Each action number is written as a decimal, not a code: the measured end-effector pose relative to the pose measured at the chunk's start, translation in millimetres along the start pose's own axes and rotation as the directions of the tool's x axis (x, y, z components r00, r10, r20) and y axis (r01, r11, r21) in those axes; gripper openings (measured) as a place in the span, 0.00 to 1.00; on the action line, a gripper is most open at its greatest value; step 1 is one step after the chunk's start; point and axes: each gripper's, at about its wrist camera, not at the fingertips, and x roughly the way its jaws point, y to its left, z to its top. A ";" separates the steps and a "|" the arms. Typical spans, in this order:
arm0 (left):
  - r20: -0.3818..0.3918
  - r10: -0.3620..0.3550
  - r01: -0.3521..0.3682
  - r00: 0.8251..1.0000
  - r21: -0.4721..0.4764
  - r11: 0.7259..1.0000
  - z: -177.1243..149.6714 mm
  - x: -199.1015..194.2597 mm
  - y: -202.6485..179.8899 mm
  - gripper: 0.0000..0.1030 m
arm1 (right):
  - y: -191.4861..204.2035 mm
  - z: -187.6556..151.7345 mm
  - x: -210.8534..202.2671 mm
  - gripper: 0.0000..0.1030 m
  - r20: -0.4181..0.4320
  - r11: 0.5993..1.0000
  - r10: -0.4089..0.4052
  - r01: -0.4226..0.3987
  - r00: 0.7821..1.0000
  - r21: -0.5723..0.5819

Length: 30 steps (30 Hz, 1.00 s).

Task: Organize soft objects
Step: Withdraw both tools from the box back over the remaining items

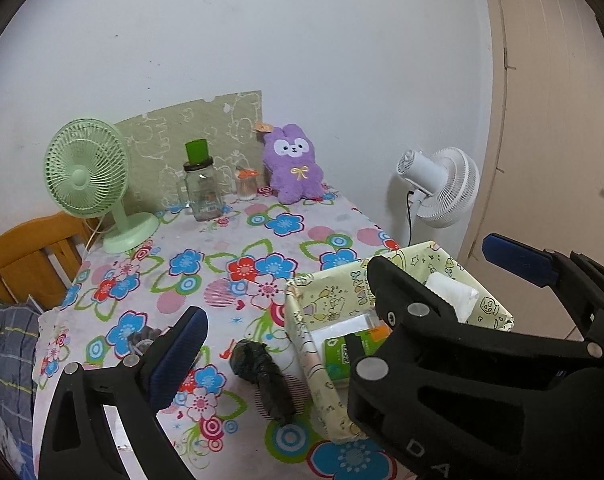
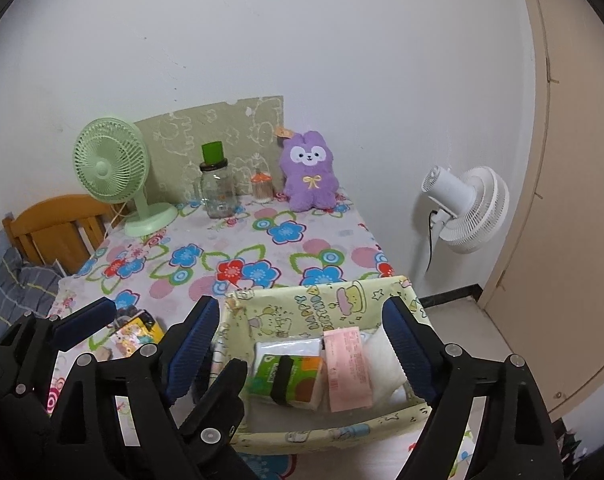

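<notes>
Right wrist view: right hand-held gripper (image 2: 308,344) wide above fabric basket (image 2: 258,312), nothing between.

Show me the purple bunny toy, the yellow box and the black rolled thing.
purple bunny toy (image 2: 310,176): right wrist view, on its chest bow.
yellow box (image 2: 322,304): right wrist view, on its far wall.
black rolled thing (image 1: 262,376): left wrist view, on its middle.

Green desk fan (image 2: 110,168) stood at the table's (image 2: 262,240) back-left corner, glass jar (image 2: 218,192) with green cap beside it, then a small orange-lidded container (image 2: 261,188). White floor fan (image 2: 468,210) off the table's right side. Wooden headboard (image 2: 58,226) on the left.
</notes>
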 end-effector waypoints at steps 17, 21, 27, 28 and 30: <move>0.038 0.033 -0.032 0.999 -0.030 0.999 -10.7 -23.1 35.9 1.00 | 41.1 -4.4 -18.3 1.00 0.045 0.999 0.015 -0.014 0.999 -0.028; 0.036 0.040 -0.039 0.999 -0.035 0.999 -14.4 -24.7 43.1 1.00 | 49.1 -6.4 -18.2 1.00 0.045 0.999 0.020 -0.018 0.999 -0.036; 0.031 0.051 -0.050 0.998 -0.044 0.998 -21.3 -24.6 53.2 1.00 | 61.5 -9.6 -14.4 1.00 0.042 0.998 0.033 -0.031 0.999 -0.053; 0.032 0.055 -0.054 0.998 -0.044 0.998 -22.5 -23.8 54.7 1.00 | 62.0 -10.3 -13.8 1.00 0.043 0.998 0.036 -0.033 0.998 -0.053; 0.030 0.061 -0.060 0.998 -0.044 0.997 -25.0 -23.0 57.3 1.00 | 65.7 -13.0 -12.1 1.00 0.045 0.998 0.043 -0.041 0.998 -0.052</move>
